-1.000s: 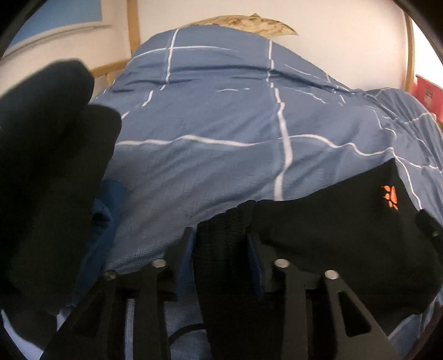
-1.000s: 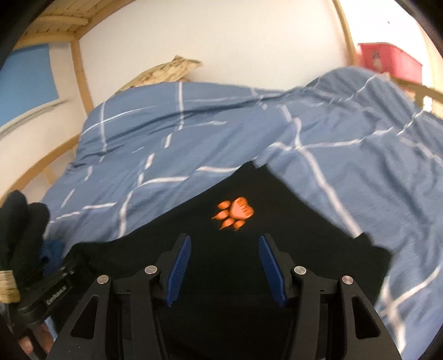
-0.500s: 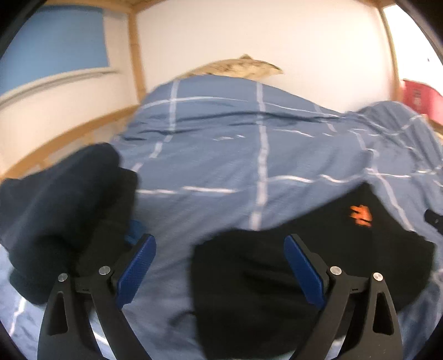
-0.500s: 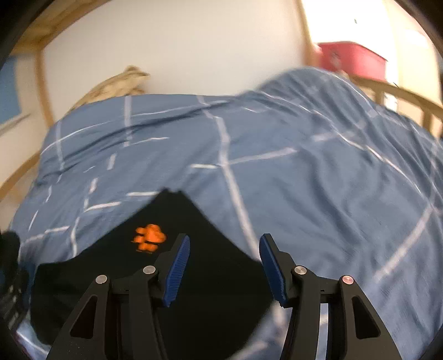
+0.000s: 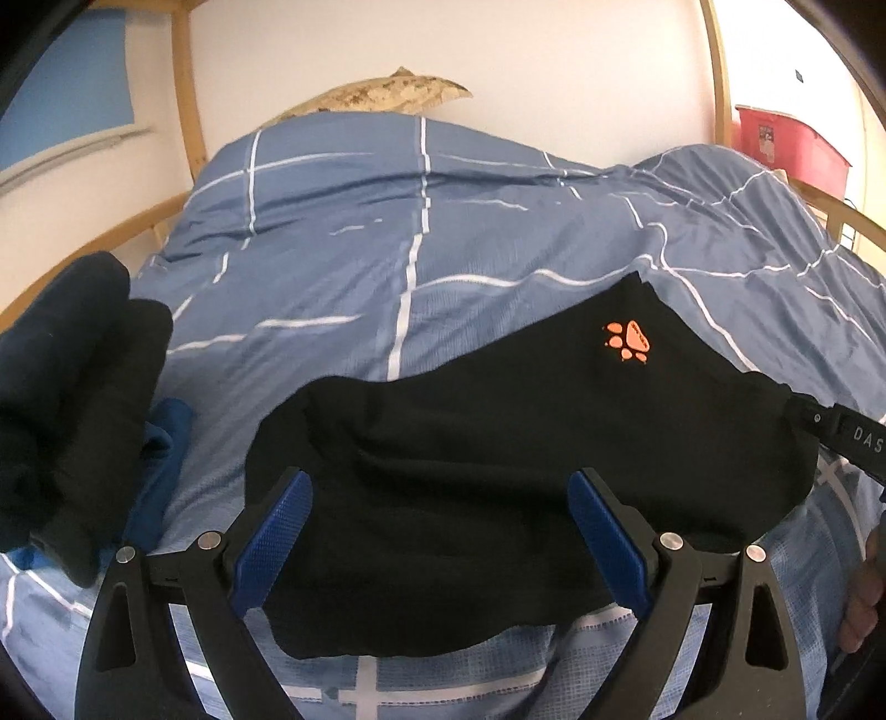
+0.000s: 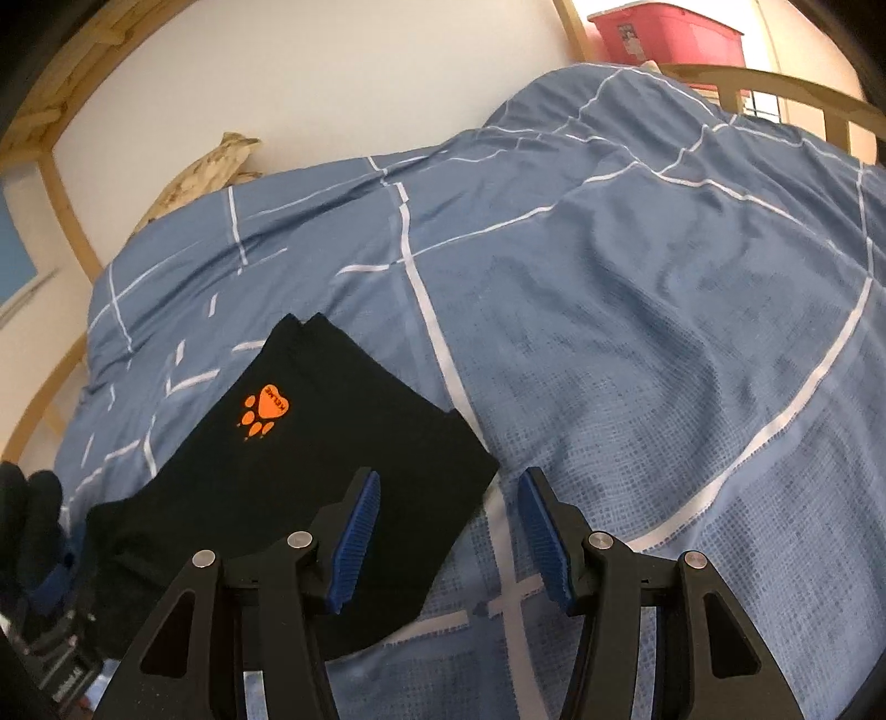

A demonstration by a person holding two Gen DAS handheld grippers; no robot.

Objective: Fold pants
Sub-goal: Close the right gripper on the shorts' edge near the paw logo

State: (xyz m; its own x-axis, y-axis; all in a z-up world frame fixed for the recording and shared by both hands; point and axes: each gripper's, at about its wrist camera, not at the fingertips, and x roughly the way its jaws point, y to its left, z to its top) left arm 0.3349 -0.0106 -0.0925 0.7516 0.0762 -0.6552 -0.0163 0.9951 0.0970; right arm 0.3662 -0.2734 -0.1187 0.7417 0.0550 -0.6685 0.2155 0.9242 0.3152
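Black pants (image 5: 498, 443) with an orange paw print (image 5: 627, 340) lie folded in a compact shape on the blue checked duvet (image 5: 360, 249). My left gripper (image 5: 443, 526) is wide open just above their near edge, holding nothing. In the right wrist view the pants (image 6: 288, 459) lie to the left. My right gripper (image 6: 451, 531) is open and empty over their right corner and the duvet (image 6: 637, 332). The tip of the right gripper (image 5: 841, 437) shows at the right edge of the left view.
A pile of dark folded clothes (image 5: 72, 399) with a blue garment (image 5: 166, 437) beneath lies at the left. A wooden bed frame (image 5: 185, 99) surrounds the bed. A patterned pillow (image 5: 382, 94) lies at the far wall. A red box (image 6: 664, 33) stands behind the rail.
My left gripper let go of the pants' edge, opened wide and drew back. My right gripper swung to the right, off the pants. The pants now lie flat.
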